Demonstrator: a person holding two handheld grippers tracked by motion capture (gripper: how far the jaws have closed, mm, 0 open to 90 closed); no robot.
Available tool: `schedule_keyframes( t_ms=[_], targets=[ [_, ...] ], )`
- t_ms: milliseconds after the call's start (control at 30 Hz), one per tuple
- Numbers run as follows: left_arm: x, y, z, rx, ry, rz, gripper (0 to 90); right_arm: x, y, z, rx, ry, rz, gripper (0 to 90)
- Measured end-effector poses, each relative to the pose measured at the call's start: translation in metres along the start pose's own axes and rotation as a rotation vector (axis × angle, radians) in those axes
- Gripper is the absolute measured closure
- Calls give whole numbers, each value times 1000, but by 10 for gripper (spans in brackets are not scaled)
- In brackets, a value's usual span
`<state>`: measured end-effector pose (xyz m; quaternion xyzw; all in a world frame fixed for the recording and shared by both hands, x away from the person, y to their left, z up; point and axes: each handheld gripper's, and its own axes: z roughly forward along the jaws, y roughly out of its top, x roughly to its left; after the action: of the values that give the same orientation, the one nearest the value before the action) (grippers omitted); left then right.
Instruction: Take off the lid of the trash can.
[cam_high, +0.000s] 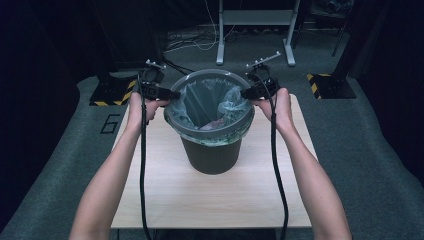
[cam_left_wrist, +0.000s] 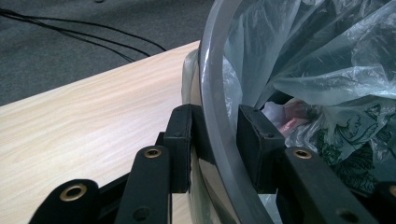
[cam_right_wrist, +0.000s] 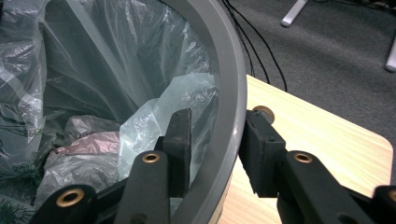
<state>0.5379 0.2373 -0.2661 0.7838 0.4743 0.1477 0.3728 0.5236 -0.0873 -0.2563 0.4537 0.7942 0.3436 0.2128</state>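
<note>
A dark ribbed bin stands in the middle of the wooden table. A grey ring caps its mouth over a clear plastic liner. My left gripper meets the ring at its left side. In the left gripper view the jaws straddle the ring, pads pressed on its outer and inner walls, gripper shut. My right gripper holds the opposite side, where the gripper clamps the ring. Crumpled pinkish bags lie inside the liner.
Two stands with yellow-and-black striped bases sit on the carpet, one at back left and one at back right. A grey metal frame and loose cables lie behind the table. Bare tabletop surrounds the bin.
</note>
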Motion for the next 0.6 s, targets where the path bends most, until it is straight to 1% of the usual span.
schedule_keyframes(
  t_ms=[167, 200, 333, 433, 500, 600],
  targets=[
    [-2, 3, -5, -7, 4, 6, 658, -3, -1, 1, -12, 20, 22, 652],
    [-2, 4, -6, -9, 5, 7, 657, -3, -1, 1, -13, 22, 29, 653],
    [-5, 6, -8, -15, 5, 13, 657, -4, -1, -1, -18, 21, 32, 654],
    [-8, 8, -8, -15, 28, 28, 658, -6, -2, -3, -23, 26, 38, 651],
    [-9, 8, -8, -17, 34, 35, 661, -6, -2, -4, -26, 30, 44, 650],
    [-9, 9, -10, -24, 34, 32, 663, -6, -3, -4, -28, 28, 45, 655]
  ],
)
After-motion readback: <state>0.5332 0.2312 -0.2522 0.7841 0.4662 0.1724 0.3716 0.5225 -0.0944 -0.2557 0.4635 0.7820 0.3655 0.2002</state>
